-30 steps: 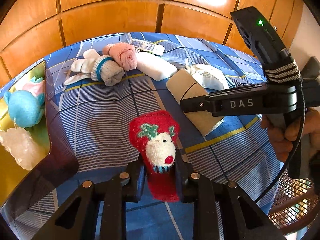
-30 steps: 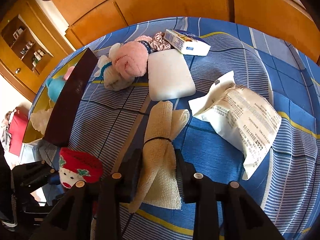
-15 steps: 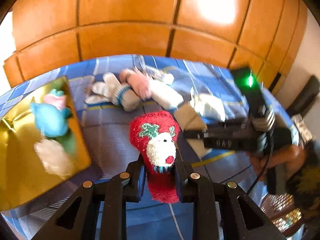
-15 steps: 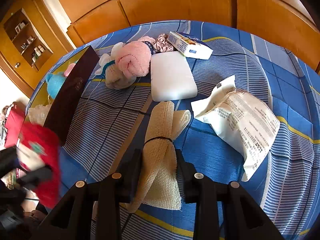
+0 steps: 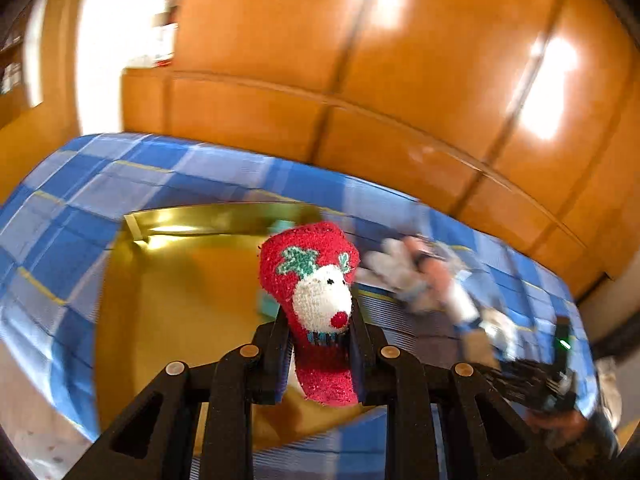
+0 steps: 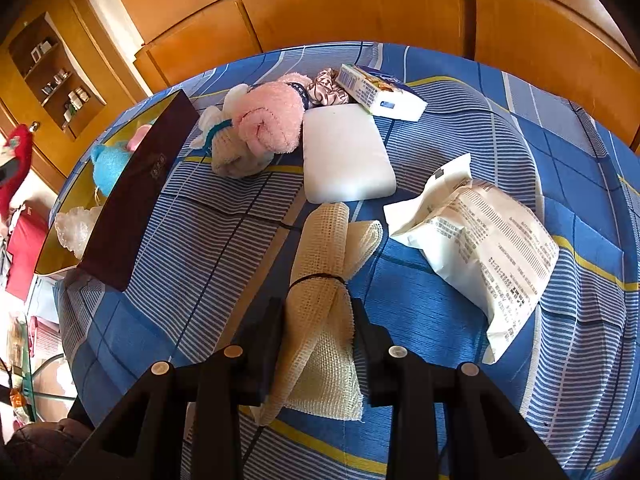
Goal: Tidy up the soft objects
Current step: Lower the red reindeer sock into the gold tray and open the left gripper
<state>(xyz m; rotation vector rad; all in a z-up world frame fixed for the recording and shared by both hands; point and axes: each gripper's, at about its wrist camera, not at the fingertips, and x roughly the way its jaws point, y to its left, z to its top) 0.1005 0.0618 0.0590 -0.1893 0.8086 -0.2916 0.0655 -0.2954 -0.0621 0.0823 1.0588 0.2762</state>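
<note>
My left gripper (image 5: 318,340) is shut on a red reindeer sock (image 5: 316,300) and holds it in the air above the gold box (image 5: 180,280). The sock also shows at the far left of the right wrist view (image 6: 14,160). My right gripper (image 6: 318,320) is closed around a cream mesh cloth (image 6: 320,280) tied with a black band, lying on the blue striped cover (image 6: 208,248). A pink rolled towel (image 6: 268,124) and a beige sock bundle (image 6: 232,156) lie further back.
A white foam pad (image 6: 344,156), a white printed packet (image 6: 480,244), a small carton (image 6: 376,88) and a satin scrunchie (image 6: 328,88) lie on the cover. The gold box (image 6: 72,200), with dark sides, holds a blue plush (image 6: 108,160) and a white fluffy item (image 6: 74,224). Wooden panelling stands behind.
My left gripper has lifted the red sock and swung left, from above the cover to above the gold box. My right gripper stays around the mesh cloth.
</note>
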